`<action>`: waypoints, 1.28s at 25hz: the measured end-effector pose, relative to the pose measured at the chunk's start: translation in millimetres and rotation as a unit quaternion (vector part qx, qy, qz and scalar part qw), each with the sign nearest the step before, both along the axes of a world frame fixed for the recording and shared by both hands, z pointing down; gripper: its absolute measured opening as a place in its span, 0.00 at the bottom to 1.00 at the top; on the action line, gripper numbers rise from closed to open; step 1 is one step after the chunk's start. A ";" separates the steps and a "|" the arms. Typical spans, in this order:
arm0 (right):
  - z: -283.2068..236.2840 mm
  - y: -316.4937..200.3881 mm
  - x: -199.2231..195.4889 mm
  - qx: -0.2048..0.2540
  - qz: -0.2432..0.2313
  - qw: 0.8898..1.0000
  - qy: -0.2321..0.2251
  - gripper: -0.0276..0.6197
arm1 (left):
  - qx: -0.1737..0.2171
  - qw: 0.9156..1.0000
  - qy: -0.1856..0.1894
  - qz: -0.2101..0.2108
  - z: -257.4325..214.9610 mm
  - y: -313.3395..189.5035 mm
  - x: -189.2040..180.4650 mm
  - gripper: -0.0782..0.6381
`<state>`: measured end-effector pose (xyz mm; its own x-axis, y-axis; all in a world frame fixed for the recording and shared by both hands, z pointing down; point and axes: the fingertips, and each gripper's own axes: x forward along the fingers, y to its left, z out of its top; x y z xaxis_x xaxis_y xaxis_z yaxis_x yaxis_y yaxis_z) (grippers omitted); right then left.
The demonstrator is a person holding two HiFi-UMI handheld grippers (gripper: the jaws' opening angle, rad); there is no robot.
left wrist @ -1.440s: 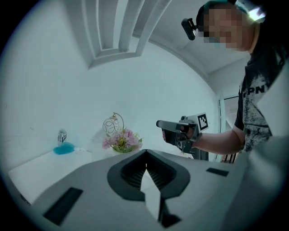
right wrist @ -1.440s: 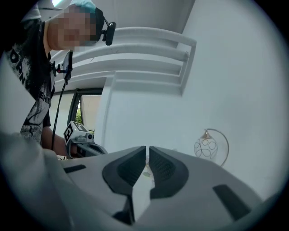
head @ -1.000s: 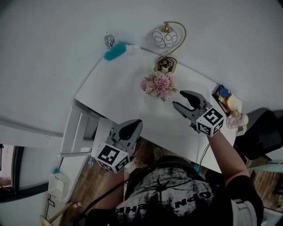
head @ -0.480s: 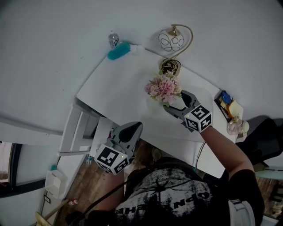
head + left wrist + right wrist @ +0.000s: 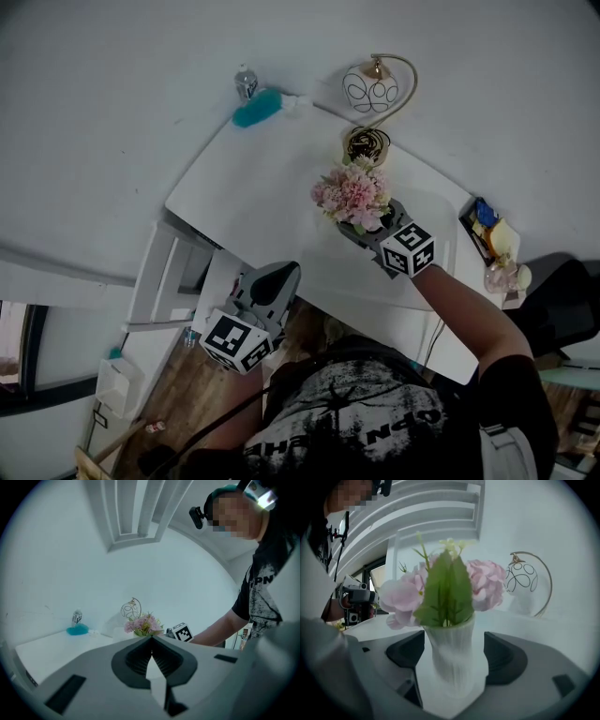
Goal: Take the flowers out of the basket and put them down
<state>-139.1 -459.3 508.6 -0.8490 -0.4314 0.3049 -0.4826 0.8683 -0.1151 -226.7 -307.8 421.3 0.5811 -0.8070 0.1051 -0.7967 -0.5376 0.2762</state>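
Pink flowers [image 5: 353, 195] stand upright in a ribbed white vase [image 5: 452, 653].

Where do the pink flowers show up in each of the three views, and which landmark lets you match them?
Head view: pink flowers right of centre, upper half, on the white table.
Left gripper view: small, just left of centre, mid height.
Right gripper view: large, filling the centre, in a white vase.
Shared landmark: the globe lamp, near the flowers in all three.

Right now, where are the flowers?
The flowers stand right of centre in the head view, on the table beside the lamp, between the right gripper's just-opened jaws.
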 end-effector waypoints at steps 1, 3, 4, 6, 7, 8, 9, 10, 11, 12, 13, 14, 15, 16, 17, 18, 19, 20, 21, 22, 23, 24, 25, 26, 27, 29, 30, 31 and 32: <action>1.8 -1.7 -1.5 -0.004 0.000 1.000 -0.003 0.62 | -0.001 1.000 0.000 0.000 0.6 -0.7 -0.2 0.13; 3.8 -4.0 -5.2 -0.011 -0.002 1.000 -0.012 0.62 | -0.002 1.000 0.000 0.000 1.6 -1.9 -0.3 0.13; 4.0 -4.2 -7.4 -0.015 -0.004 1.000 -0.017 0.62 | -0.003 1.000 0.001 0.000 2.2 -2.1 0.3 0.13; 4.2 -4.0 -11.5 -0.016 -0.011 1.000 -0.024 0.62 | -0.006 1.000 0.000 0.004 4.0 -2.3 2.9 0.13; 4.8 -4.2 -13.9 -0.014 -0.015 1.000 -0.023 0.62 | -0.007 1.000 0.000 0.005 4.9 -2.4 4.3 0.13; 5.7 -4.6 -16.4 -0.011 -0.019 1.000 -0.021 0.62 | -0.008 1.000 -0.001 0.007 5.5 -2.4 5.4 0.13; 6.7 -5.0 -18.6 -0.010 -0.021 1.000 -0.020 0.62 | -0.009 1.000 -0.001 0.008 5.9 -2.4 6.3 0.13; 7.8 -5.4 -20.4 -0.009 -0.023 0.999 -0.020 0.62 | -0.010 1.000 -0.001 0.008 6.0 -2.3 6.9 0.13; 9.1 -5.8 -21.6 -0.009 -0.025 0.999 -0.020 0.62 | -0.011 1.000 -0.002 0.008 5.9 -2.4 7.1 0.13; 10.1 -6.1 -22.4 -0.008 -0.025 0.999 -0.019 0.62 | -0.011 1.000 -0.002 0.008 5.8 -2.4 7.1 0.13; 10.8 -6.1 -23.0 -0.007 -0.027 0.999 -0.018 0.62 | -0.012 1.000 -0.003 0.007 5.9 -2.4 6.9 0.13; 11.0 -5.8 -23.5 -0.005 -0.030 0.999 -0.018 0.62 | -0.013 1.000 -0.004 0.006 6.2 -2.5 6.6 0.13; 10.9 -5.6 -24.0 -0.002 -0.033 0.999 -0.017 0.61 | -0.014 1.000 -0.005 0.005 6.7 -2.8 6.2 0.13; 10.6 -5.5 -24.5 0.001 -0.037 0.999 -0.016 0.61 | -0.014 1.000 -0.004 0.004 7.2 -3.1 5.7 0.13; 10.4 -5.4 -24.8 0.004 -0.040 0.999 -0.015 0.60 | -0.015 1.000 -0.004 0.003 7.5 -3.1 5.2 0.13; 10.2 -5.2 -24.9 0.007 -0.042 0.999 -0.014 0.59 | -0.016 1.000 -0.003 0.002 7.6 -2.8 4.9 0.13; 10.0 -4.9 -24.8 0.009 -0.043 0.999 -0.012 0.59 | -0.018 1.000 -0.003 0.001 7.4 -2.2 4.8 0.13; 9.6 -4.6 -24.5 0.011 -0.043 0.999 -0.011 0.58 | -0.018 1.000 -0.003 0.001 7.1 -1.4 4.7 0.13; 9.3 -4.4 -24.2 0.013 -0.042 0.999 -0.010 0.58 | -0.018 1.000 -0.003 0.001 7.0 -0.5 4.8 0.13; 9.1 -4.3 -23.9 0.014 -0.042 0.999 -0.009 0.57 | -0.018 1.000 -0.003 0.001 7.1 0.3 4.8 0.13; 9.3 -4.4 -23.7 0.014 -0.042 0.999 -0.008 0.57 | -0.017 1.000 -0.003 0.001 7.1 0.7 4.8 0.13; 9.6 -4.4 -23.6 0.014 -0.043 0.999 -0.007 0.57 | -0.017 1.000 -0.003 0.000 6.9 0.8 4.9 0.13; 9.9 -4.0 -23.7 0.015 -0.045 0.999 -0.005 0.57 | -0.016 1.000 -0.003 0.000 6.6 0.8 5.0 0.13; 10.1 -3.1 -24.0 0.016 -0.047 0.999 -0.003 0.57 | -0.015 1.000 -0.004 0.000 6.4 1.0 5.3 0.13; 10.2 -1.8 -24.3 0.017 -0.049 0.999 -0.001 0.57 | -0.015 1.000 -0.005 0.000 6.2 1.3 5.7 0.13; 9.7 0.6 -25.4 0.020 -0.053 0.998 0.003 0.56 | -0.013 1.000 -0.007 0.001 5.6 2.2 6.3 0.13; 9.3 1.8 -26.1 0.020 -0.055 0.998 0.004 0.56 | -0.013 1.000 -0.007 0.001 5.1 2.7 6.4 0.13; 8.9 3.3 -26.6 0.020 -0.056 0.998 0.005 0.56 | -0.012 1.000 -0.007 0.001 4.7 3.6 6.6 0.13; 8.3 5.1 -26.6 0.020 -0.058 0.998 0.006 0.56 | -0.012 1.000 -0.008 0.002 4.6 4.6 6.9 0.13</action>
